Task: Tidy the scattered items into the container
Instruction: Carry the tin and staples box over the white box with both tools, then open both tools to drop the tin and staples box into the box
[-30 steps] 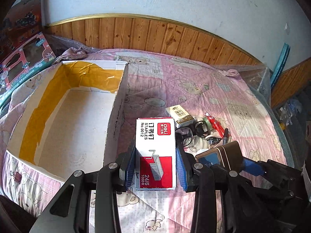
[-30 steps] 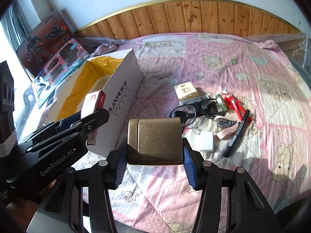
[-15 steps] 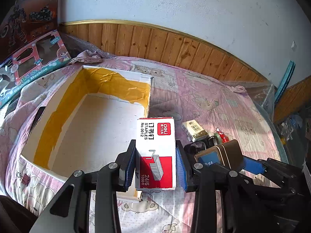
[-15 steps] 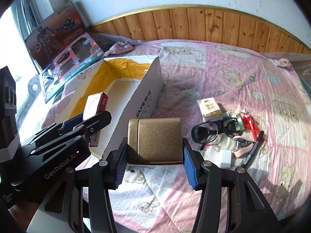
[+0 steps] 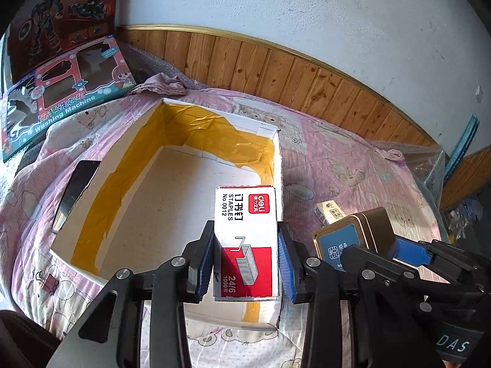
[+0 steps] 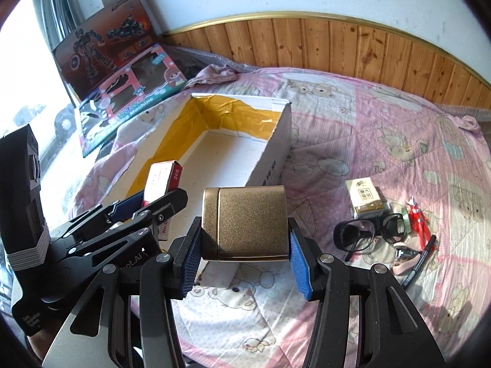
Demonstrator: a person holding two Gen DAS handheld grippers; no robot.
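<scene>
Presently left gripper [image 5: 245, 263] clamped staples box [image 5: 245, 239], right gripper [image 6: 245, 256] gold tin [image 6: 245, 222]; early release risked tin missing container [image 6: 276, 153].

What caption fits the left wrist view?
Left gripper holds staples box over the open cardboard box.

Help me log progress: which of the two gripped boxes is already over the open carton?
The red-and-white staples box in the left gripper. The gold tin in the right gripper hangs outside the carton.
</scene>
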